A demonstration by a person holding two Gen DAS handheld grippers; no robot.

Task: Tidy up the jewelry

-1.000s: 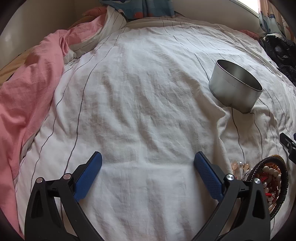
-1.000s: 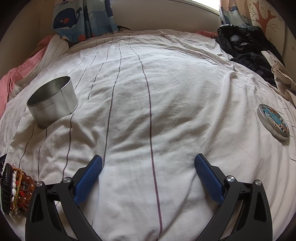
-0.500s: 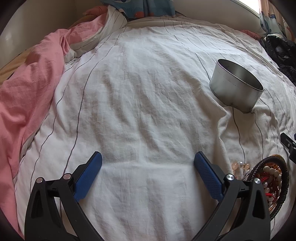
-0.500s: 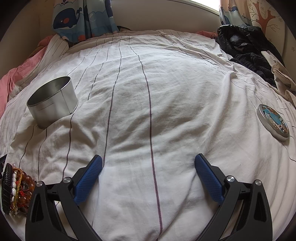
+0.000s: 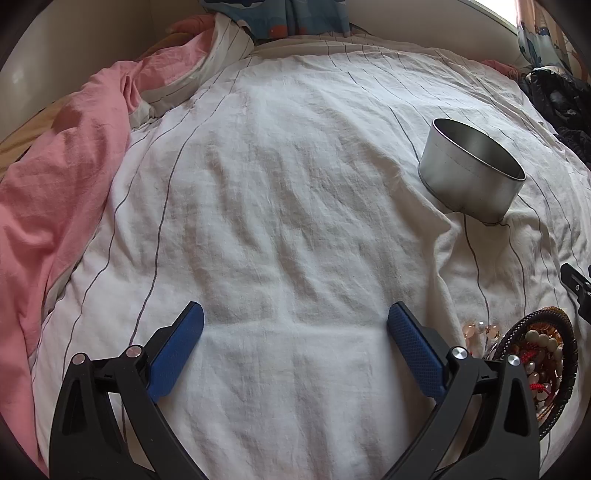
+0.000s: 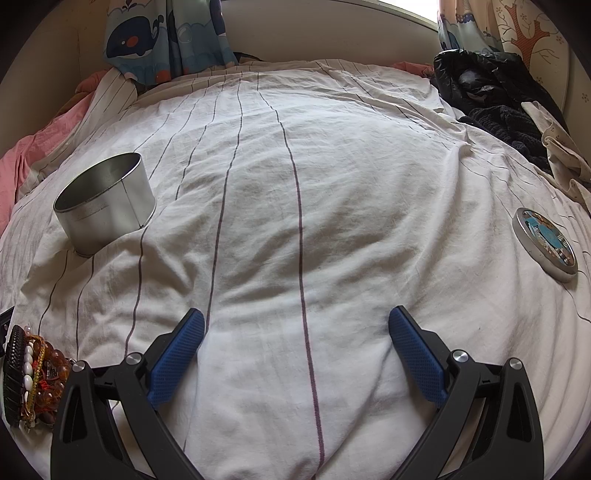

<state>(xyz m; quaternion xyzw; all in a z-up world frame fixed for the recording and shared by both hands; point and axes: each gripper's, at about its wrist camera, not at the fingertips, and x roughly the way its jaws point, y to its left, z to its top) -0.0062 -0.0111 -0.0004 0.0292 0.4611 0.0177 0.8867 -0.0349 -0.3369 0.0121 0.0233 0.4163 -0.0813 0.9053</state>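
Observation:
A heap of beaded bracelets (image 5: pixel 541 350) lies on the white striped bedsheet at the lower right of the left wrist view, ringed by a dark bracelet, with a few pale pink beads (image 5: pixel 480 328) beside it. The same heap of bracelets (image 6: pixel 33 373) sits at the lower left of the right wrist view. An empty round metal tin (image 5: pixel 471 175) stands farther back; the tin (image 6: pixel 105 208) is left of the right gripper. My left gripper (image 5: pixel 295 325) is open over bare sheet, left of the heap. My right gripper (image 6: pixel 297 330) is open too, nothing between its fingers.
The tin's printed lid (image 6: pixel 546 243) lies on the sheet at the right. Dark clothes (image 6: pixel 491 96) are piled at the far right, a pink blanket (image 5: pixel 55 184) runs along the left. A whale-print curtain (image 6: pixel 166 33) hangs behind the bed.
The left wrist view has shifted very slightly, so the tin sits a touch lower and to the right. The right gripper has not moved, and both stay open.

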